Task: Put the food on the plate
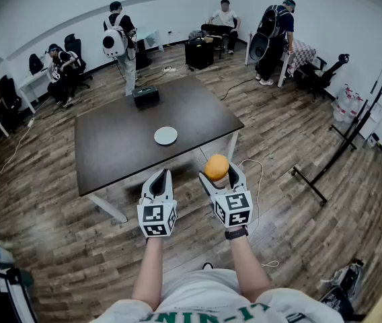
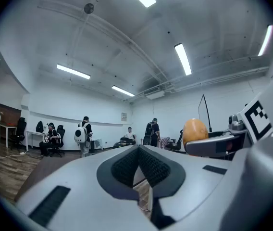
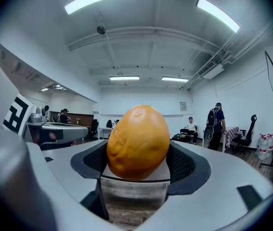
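While I hold both tools short of the dark worktop (image 1: pixel 110 147), my right hand-held gripper (image 1: pixel 219 175) pinches the orange food (image 1: pixel 216 166) between its pads, well apart from the white plate (image 1: pixel 165 136) lying there; my left hand-held gripper (image 1: pixel 160 177) is pressed together, empty.

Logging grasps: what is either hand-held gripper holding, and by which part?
The right hand-held gripper pinches the orange food by its two sides; the left hand-held gripper holds nothing.
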Available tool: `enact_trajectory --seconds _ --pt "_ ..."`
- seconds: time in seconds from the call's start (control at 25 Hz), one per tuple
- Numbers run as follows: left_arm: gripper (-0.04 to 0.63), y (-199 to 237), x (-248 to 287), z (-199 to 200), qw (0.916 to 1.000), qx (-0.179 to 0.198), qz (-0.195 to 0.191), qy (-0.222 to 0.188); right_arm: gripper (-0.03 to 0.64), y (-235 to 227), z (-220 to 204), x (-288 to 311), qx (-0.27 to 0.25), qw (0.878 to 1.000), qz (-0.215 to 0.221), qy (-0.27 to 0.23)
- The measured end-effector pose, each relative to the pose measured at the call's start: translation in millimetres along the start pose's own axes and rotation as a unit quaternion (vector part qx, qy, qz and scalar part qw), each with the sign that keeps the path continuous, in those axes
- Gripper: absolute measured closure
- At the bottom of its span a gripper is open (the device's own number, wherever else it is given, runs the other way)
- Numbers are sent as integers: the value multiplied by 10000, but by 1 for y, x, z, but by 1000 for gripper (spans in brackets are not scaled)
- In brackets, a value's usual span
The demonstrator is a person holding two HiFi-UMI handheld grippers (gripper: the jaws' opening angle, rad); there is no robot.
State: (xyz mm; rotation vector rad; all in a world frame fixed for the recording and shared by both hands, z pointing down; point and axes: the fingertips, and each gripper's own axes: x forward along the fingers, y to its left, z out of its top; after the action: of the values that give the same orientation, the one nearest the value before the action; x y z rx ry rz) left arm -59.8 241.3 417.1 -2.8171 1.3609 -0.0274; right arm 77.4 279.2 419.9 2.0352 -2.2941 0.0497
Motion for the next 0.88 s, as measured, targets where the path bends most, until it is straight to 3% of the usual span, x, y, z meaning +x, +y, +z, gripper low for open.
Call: enact_trajectory --seconds 0.36,0.6,0.88 --pt "584 -11 28 4 9995 -59 151 -274 242 -16 -7 17 78 9993 369 0" --pt "583 -21 38 -34 9997 -67 218 55 241 -29 -36 27 388 9977 529 151" --pt "583 2 83 -57 9986 -351 232 304 241 -40 -48 72 505 9966 608 234"
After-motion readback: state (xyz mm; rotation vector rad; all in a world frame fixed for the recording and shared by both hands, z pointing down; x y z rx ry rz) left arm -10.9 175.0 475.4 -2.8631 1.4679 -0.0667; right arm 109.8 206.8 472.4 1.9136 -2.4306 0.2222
